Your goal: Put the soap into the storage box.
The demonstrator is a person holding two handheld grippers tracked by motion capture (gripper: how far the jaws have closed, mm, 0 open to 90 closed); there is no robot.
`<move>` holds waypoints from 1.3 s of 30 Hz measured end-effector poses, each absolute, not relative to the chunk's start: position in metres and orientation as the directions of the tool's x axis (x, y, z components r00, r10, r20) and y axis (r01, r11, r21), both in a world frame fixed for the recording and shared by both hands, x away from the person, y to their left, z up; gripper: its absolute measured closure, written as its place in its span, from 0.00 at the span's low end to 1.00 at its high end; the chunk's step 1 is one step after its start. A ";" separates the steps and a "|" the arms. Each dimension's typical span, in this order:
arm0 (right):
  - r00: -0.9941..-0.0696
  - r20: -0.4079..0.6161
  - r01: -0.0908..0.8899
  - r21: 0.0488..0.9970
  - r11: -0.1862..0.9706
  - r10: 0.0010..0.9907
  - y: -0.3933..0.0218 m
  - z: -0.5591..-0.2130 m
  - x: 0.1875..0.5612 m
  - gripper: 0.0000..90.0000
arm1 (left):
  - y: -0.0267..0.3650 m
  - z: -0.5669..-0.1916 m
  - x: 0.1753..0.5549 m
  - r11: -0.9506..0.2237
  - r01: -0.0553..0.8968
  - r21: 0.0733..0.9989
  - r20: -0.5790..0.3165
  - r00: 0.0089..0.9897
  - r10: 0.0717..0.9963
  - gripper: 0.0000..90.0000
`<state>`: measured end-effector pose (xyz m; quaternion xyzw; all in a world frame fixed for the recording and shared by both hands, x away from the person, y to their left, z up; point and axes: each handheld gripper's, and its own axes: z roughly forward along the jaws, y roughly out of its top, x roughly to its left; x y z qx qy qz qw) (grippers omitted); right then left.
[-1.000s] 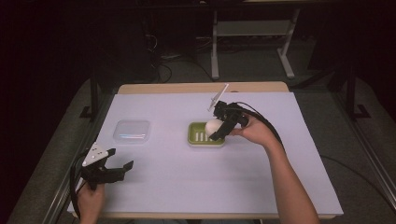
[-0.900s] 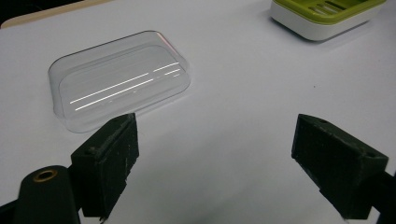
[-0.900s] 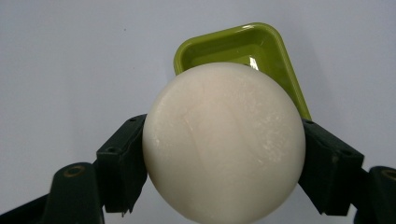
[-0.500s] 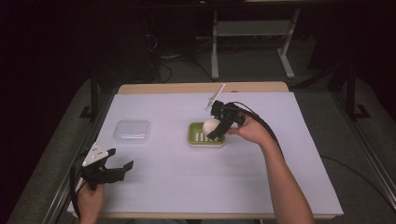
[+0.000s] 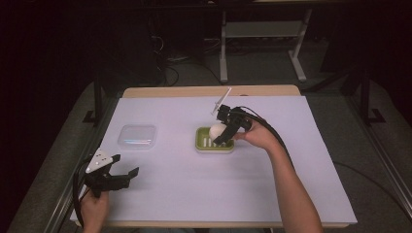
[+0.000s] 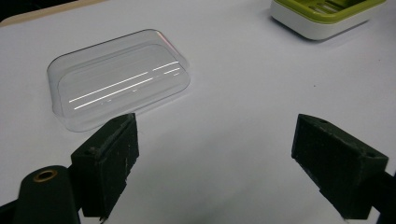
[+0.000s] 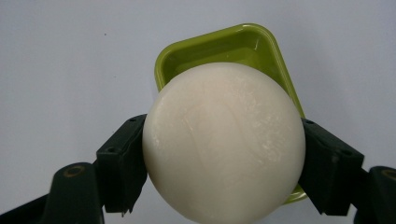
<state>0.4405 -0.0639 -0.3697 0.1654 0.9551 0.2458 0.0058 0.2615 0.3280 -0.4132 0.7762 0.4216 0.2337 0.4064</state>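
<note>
A round white soap bar (image 7: 224, 144) is clamped between the jaws of my right gripper (image 5: 221, 133), just above a green soap dish (image 5: 214, 141) in the middle of the white table. The same soap bar (image 5: 217, 129) looks small and pale in the high view. The green soap dish (image 7: 219, 49) lies directly behind the bar in the right gripper view. My left gripper (image 5: 124, 177) rests open near the table's front left corner, nothing between its jaws. A clear plastic lid (image 6: 119, 84) lies flat ahead of it, and the green soap dish (image 6: 322, 16) peeks in at the top right.
The clear lid (image 5: 137, 136) sits left of the dish on the white table cover (image 5: 204, 189). A white strip (image 5: 221, 100) sticks up behind the right gripper. Cables trail from both grippers. A metal stand (image 5: 262, 34) is on the floor beyond the table.
The right gripper, still holding the soap bar, has shifted slightly left and lower over the green dish. The left gripper has stayed put.
</note>
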 end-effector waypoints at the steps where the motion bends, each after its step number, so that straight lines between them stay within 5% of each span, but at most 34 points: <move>1: -0.945 0.071 0.315 0.468 0.826 0.320 -0.063 -0.371 0.442 0.27 | 0.328 -0.413 0.262 -0.316 0.464 0.827 0.022 0.536 0.844 0.16; 39: -0.937 0.080 0.340 0.433 0.835 0.341 -0.049 -0.392 0.452 0.27 | 0.328 -0.414 0.262 -0.315 0.465 0.827 0.021 0.536 0.844 0.16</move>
